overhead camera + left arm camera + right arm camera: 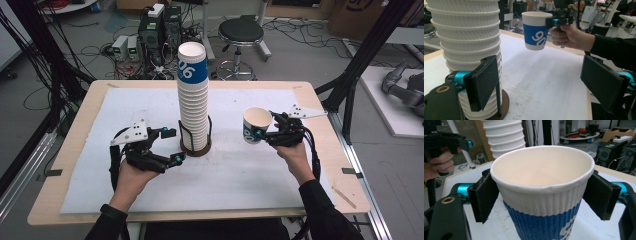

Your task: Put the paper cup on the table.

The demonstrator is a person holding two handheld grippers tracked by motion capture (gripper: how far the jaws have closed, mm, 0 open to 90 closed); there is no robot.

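Note:
A tall stack of white ribbed paper cups [193, 95], topped by one with a blue band, stands in a round dark holder [195, 148] at the table's middle. My right gripper [264, 132] is shut on a single blue-banded paper cup [255, 125], held upright above the table to the right of the stack; its pads [484, 195] press both sides below the rim of the cup [541, 192]. My left gripper [174, 146] is open, just left of the stack's base, one pad [482, 81] beside the lower cups [466, 45]. The held cup [535, 31] hangs ahead of it.
A white mat [240, 170] covers most of the wooden table [75, 135]. Beyond the far edge stand a black stool [241, 32], computer boxes [157, 30] and floor cables. Black frame posts [365, 55] rise at the right.

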